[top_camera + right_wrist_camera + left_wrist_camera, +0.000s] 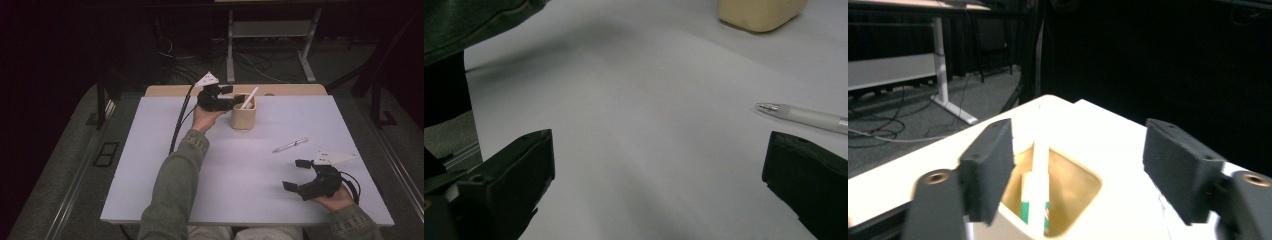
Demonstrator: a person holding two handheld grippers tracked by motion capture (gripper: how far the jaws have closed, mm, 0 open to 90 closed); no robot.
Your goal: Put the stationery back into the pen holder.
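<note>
Pens are going into the cup: one white pen is standing inside, apparently released — left gripper gaping; clear pen is lying right, right gripper gaping nearby.

— Where's free room?
— The bench lies bare across its left and middle. One pen lies right of centre.
— Obstacles?
— The cup at the far edge; a white pen inside, perhaps a second.
</note>
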